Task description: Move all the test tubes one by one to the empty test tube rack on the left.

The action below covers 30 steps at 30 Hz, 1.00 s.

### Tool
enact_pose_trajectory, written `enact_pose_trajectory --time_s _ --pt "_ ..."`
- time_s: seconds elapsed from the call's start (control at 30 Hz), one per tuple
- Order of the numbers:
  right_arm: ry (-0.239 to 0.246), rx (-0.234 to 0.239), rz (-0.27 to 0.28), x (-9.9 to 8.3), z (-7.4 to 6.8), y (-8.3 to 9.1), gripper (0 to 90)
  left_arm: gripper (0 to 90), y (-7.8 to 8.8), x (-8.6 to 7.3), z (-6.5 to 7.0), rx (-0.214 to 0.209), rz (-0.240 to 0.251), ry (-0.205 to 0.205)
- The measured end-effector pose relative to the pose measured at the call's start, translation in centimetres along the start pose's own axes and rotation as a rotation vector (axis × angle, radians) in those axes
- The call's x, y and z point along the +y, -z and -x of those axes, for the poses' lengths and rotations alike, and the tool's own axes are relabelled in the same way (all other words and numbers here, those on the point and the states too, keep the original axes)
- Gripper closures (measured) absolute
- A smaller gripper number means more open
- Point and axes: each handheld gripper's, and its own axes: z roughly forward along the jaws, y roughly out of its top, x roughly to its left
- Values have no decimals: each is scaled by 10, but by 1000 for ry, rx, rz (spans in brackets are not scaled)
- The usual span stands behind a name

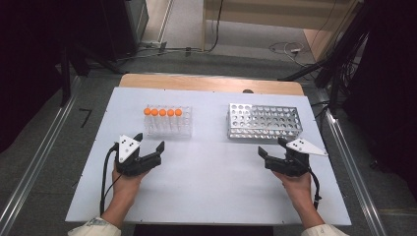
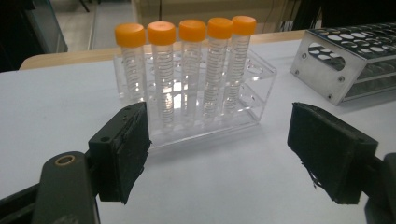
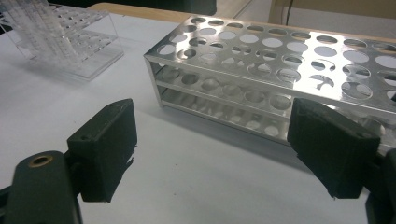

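The left gripper (image 1: 148, 144) sits in the lower left of the high view with its jaws spread wide and nothing between them; in the left gripper view the 2 black pads (image 2: 125, 151) stand far apart at the bottom corners, with bare white surface (image 2: 56, 107) in the gap. Just beyond them, in the upper middle of that view, a clear acrylic rack (image 2: 254, 88) holds 5 upright test tubes with orange caps (image 2: 192, 30) in a single row. In the high view the rack (image 1: 184, 123) lies in the upper left part of the surface, near the left gripper but not touching it. The right gripper (image 1: 273, 147) sits in the lower right of the high view, its jaws also spread and holding nothing; in the right gripper view its pads (image 3: 108, 144) frame the near long side of a metal tube rack (image 3: 224, 74) with rows of round holes, which fills the upper right of that view. In the high view this metal rack (image 1: 263, 122) stands in the upper right part of the surface, well apart from the acrylic rack. A hand (image 1: 125, 184) holds each gripper from the bottom edge of the frame.
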Motion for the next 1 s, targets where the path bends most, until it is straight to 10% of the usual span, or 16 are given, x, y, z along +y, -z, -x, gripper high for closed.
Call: enact_pose_trajectory --time_s 1.0 --pt "-27 -57 1 -12 22 25 146 207 29 -11 -23 74 11 5"
